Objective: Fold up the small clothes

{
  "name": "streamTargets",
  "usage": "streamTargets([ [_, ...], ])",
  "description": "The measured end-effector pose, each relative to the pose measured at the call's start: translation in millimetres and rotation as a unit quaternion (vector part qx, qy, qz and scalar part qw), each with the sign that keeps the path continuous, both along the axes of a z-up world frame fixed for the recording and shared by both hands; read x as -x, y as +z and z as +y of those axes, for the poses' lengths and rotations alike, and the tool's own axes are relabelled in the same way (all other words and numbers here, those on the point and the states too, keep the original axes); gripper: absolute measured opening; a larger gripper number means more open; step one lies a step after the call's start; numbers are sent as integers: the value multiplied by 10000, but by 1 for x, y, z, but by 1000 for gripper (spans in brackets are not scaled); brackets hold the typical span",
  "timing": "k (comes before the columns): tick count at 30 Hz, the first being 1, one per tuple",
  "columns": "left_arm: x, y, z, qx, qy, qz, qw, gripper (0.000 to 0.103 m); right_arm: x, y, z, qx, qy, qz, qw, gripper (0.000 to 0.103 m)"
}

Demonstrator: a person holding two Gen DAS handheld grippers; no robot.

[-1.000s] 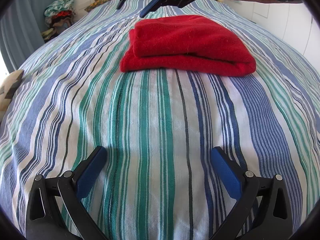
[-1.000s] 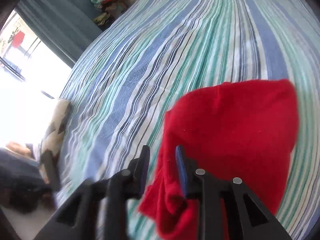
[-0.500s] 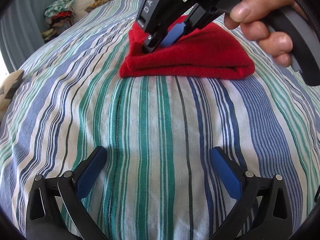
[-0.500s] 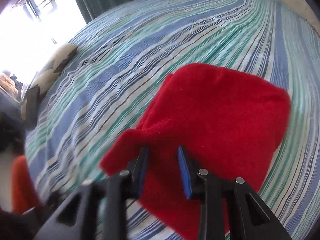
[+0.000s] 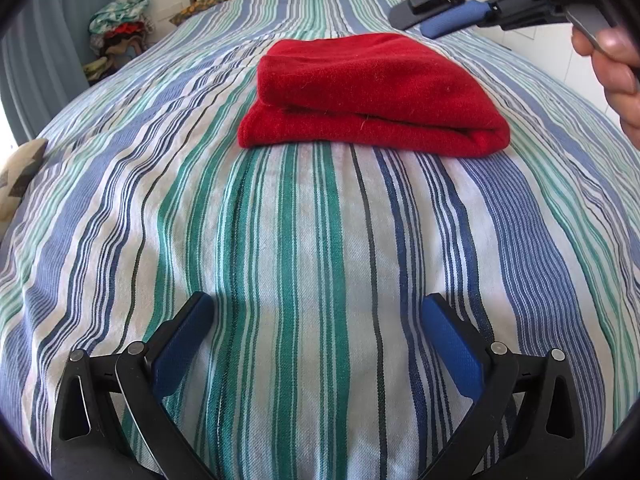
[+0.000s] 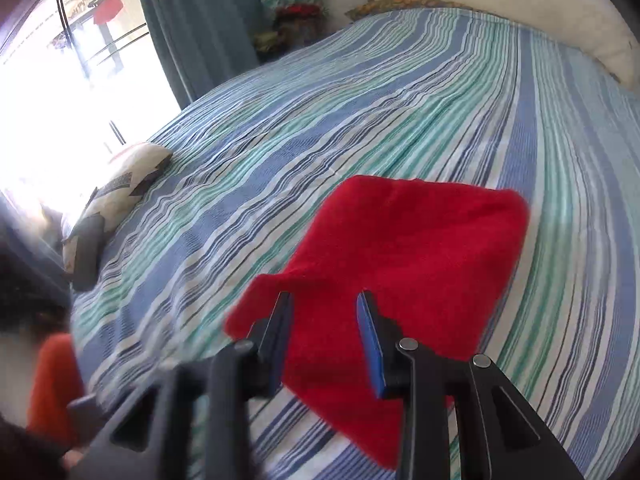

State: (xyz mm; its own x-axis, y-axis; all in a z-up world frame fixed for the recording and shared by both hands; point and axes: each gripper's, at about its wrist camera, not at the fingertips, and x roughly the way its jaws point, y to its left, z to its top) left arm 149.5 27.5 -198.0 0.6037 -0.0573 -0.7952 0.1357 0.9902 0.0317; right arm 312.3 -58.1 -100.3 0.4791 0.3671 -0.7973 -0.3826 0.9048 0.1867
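Observation:
A red knitted garment (image 5: 372, 96) lies folded in a neat stack on the striped bedspread (image 5: 312, 240). It also shows in the right wrist view (image 6: 404, 264). My left gripper (image 5: 316, 320) is wide open and empty, low over the bedspread, well short of the garment. My right gripper (image 6: 324, 320) is open with a narrow gap and empty, held above the garment's near edge. It appears in the left wrist view (image 5: 440, 20) at the top right, raised beyond the garment, with the hand that holds it.
A patterned cushion (image 6: 116, 192) lies at the bed's left edge beside a bright window (image 6: 60, 80). A pile of clothes (image 5: 120, 28) sits by the far wall near the blue curtain (image 6: 208, 20). A pillow (image 6: 420, 2) lies at the bed's head.
My right gripper has lifted off the red garment's top and drawn back to the right, with its gap a little wider. The garment lies folded as before. My left gripper has not moved.

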Motion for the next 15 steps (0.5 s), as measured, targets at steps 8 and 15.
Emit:
streamTargets([
  [8,-6,29,20,193,-386,322,9985,102,60,-37,-56,209,-1381,-106,9901,35],
  [15,-82,34,106,-89,890,-174,9958,102,152,-55,-121,1110,-2383,-364,9641,62],
])
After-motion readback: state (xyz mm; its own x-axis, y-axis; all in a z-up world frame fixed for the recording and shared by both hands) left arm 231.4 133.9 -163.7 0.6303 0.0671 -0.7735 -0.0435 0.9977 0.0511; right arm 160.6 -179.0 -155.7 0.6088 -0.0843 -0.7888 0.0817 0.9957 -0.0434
